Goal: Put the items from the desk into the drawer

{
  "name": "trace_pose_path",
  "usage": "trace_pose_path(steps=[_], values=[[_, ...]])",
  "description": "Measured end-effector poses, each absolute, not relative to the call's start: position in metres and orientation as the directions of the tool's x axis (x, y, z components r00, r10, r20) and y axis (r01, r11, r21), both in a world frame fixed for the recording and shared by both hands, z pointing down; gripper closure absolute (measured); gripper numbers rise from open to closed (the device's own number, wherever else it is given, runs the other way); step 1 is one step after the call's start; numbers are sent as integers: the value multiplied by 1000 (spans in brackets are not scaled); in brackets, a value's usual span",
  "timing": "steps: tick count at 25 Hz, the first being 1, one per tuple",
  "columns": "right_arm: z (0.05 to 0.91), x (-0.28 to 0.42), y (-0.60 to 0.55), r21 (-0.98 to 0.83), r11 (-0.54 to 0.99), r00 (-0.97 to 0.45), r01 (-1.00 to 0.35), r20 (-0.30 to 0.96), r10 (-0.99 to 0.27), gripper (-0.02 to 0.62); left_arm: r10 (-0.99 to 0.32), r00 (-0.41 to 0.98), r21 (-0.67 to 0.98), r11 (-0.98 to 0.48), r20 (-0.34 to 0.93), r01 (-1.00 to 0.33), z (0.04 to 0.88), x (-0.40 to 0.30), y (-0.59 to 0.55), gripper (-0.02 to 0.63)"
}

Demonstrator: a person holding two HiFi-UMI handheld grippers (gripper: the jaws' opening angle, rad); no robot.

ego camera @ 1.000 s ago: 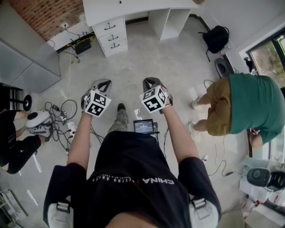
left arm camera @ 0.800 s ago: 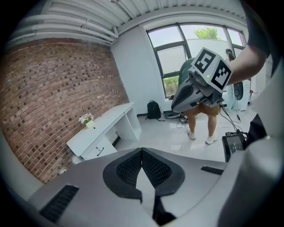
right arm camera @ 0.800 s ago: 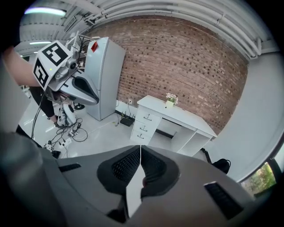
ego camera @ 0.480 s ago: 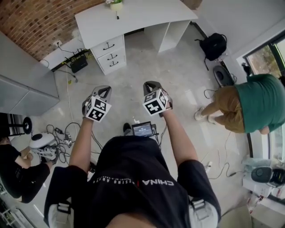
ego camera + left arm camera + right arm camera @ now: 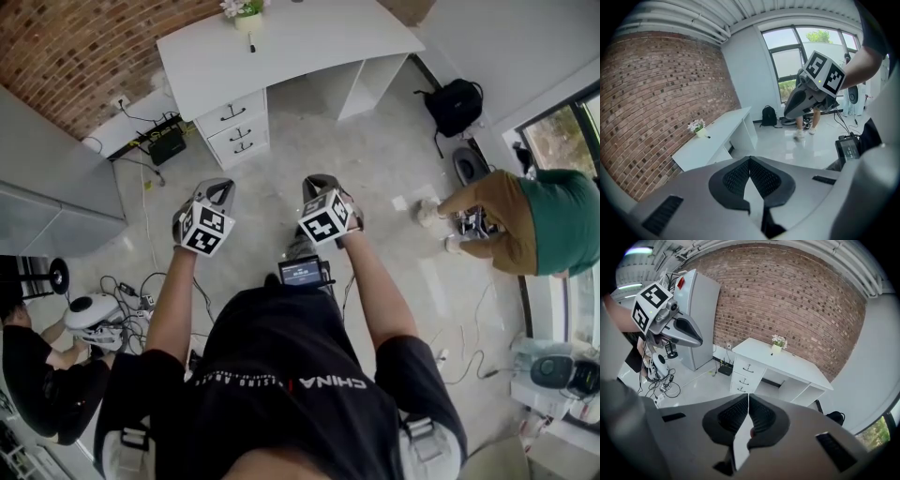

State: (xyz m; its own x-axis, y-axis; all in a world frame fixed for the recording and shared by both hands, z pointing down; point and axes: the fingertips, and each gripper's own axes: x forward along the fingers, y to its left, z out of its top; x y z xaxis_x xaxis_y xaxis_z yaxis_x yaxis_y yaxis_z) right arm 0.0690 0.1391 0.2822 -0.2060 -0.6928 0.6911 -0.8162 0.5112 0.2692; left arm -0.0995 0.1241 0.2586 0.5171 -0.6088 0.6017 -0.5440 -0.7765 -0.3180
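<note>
Bench [image 5: 281, 47] first. It has slid further into the top of the head view than a moment ago and its whole white top now shows, so the person is closing on it but is still well apart, with no item reached yet. Drawers [image 5: 234, 127], three stacked under its left end, are all shut and their contents unseen — one must be pulled open, I judge, before anything goes in. Left gripper [image 5: 217, 186] and right gripper [image 5: 317, 182] are held out over the floor, the fingers of each pressed together on nothing. At the bench's far edge stands a pot of flowers [image 5: 246, 11], with a small dark stick [image 5: 251, 42] just beside it.
</note>
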Motion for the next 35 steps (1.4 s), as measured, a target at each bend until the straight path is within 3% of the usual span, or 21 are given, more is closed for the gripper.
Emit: trace_pose_path(steps=[23, 35], values=[[282, 138, -192, 200, 628, -353, -752, 682, -640, 580, -677, 387, -338, -683, 626, -648, 260, -15, -170, 594], [282, 110, -258, 160, 658, -400, -736, 681, -614, 580, -672, 389, -322, -682, 630, -657, 258, -13, -233, 595]])
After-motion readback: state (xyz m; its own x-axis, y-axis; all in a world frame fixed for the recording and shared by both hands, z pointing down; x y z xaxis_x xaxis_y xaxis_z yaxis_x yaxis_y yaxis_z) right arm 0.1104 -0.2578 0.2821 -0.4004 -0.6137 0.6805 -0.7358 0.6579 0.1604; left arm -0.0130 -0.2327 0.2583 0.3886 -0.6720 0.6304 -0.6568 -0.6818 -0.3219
